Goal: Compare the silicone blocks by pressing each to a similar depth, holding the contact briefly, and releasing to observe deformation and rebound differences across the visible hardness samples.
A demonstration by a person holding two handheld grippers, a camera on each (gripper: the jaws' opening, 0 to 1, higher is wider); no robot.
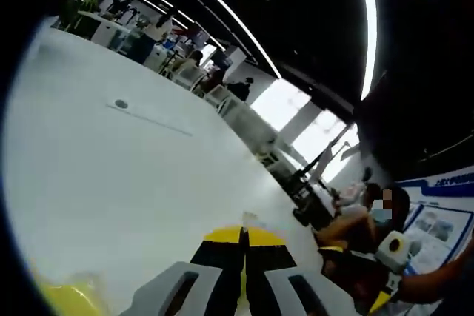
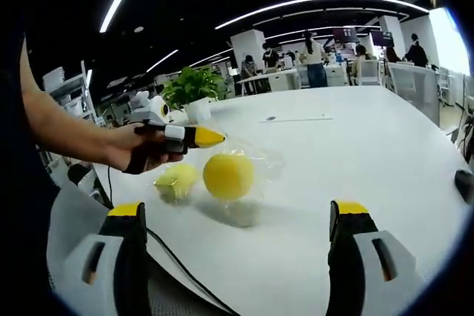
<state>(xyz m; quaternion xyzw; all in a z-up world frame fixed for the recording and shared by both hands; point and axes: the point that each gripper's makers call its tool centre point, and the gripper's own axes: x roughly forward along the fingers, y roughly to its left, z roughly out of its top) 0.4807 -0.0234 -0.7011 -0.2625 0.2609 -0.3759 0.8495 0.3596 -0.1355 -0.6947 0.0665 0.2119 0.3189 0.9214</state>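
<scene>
A round yellow silicone sample (image 2: 228, 175) lies in a clear plastic wrap on the white table (image 2: 355, 153). A smaller yellow-green block (image 2: 176, 180) sits just to its left. My right gripper (image 2: 237, 216) stands open and wide, short of the two samples, with nothing between its jaws. A hand holds my left gripper (image 2: 211, 137) above the yellow-green block, its yellow tips together and pointing at the round sample. In the left gripper view my left gripper (image 1: 243, 240) is shut on nothing over the table (image 1: 133, 183). A blurred yellow sample (image 1: 67, 295) shows at the lower left.
A potted plant (image 2: 194, 86) stands at the table's far left. A black cable (image 2: 178, 271) runs along the near edge, and a dark object (image 2: 465, 183) sits at the right edge. A seated person (image 1: 363, 227) is beside the table; other people work at distant desks (image 2: 311, 72).
</scene>
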